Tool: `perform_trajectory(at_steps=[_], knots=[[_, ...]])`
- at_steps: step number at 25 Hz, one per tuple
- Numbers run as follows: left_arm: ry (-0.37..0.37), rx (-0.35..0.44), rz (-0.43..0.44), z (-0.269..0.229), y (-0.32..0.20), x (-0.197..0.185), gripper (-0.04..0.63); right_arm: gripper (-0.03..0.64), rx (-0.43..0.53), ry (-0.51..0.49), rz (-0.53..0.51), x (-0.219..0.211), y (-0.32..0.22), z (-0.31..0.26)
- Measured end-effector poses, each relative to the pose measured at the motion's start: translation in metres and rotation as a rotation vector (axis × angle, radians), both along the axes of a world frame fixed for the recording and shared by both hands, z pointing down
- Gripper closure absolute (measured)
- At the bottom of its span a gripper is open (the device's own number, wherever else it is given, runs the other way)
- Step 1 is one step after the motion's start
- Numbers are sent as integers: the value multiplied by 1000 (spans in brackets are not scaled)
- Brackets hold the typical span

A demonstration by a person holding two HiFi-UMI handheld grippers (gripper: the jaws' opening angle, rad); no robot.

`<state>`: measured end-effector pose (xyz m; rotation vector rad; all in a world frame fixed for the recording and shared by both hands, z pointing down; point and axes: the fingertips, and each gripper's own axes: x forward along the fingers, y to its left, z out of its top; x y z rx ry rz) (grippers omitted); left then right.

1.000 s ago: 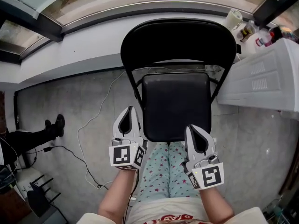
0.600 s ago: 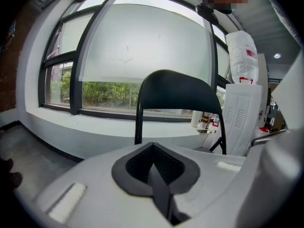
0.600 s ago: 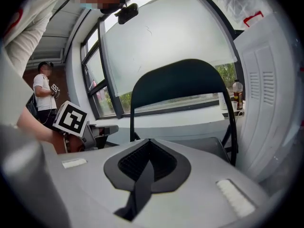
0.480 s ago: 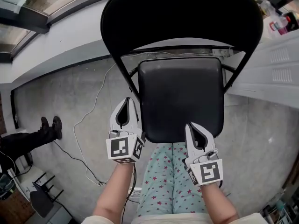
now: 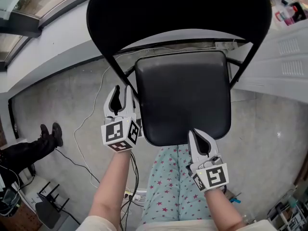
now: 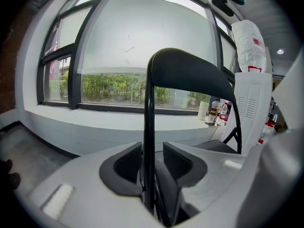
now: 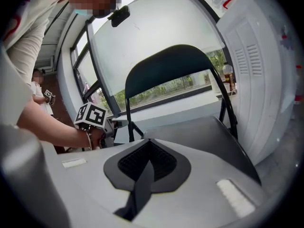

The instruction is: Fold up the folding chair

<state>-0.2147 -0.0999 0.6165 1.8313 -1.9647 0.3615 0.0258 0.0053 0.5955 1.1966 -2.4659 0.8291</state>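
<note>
Black metal folding chair [image 5: 178, 8] stands open: its upright frame tube [image 6: 148, 127] runs between the left gripper's [image 5: 120, 90] parted jaws, while the right gripper [image 5: 193, 133], jaws together and empty, sits just beside the seat's [image 5: 183, 95] front edge.

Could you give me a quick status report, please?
Left tool open, astride side tube. Right tool shut, empty, near seat front edge. Chair unfolded. Nothing seen blocking.

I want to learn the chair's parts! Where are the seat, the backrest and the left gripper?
seat [image 5: 183, 95], head view, middle of the black cushion.
backrest [image 5: 178, 8], head view, middle of the curved panel.
left gripper [image 5: 121, 91], head view, between its fingertips.
</note>
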Motion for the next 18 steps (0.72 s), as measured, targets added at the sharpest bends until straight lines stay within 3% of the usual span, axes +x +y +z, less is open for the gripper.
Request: perform_trajectory(at_steps=[4,7,10,18], knots=[[9,-4,21,10,-17,-8,459,586,-157,-138,153,11,26,20],[12,8,29,10,-29,-16,454,534,-305,-333,381,28,48,34],[7,32,90,3,-42,-18,428,462,-430,-477,571,41,66,52],[-37,93,227,-18,-61,-15,391,246,-623,-714,807,54,85,100]])
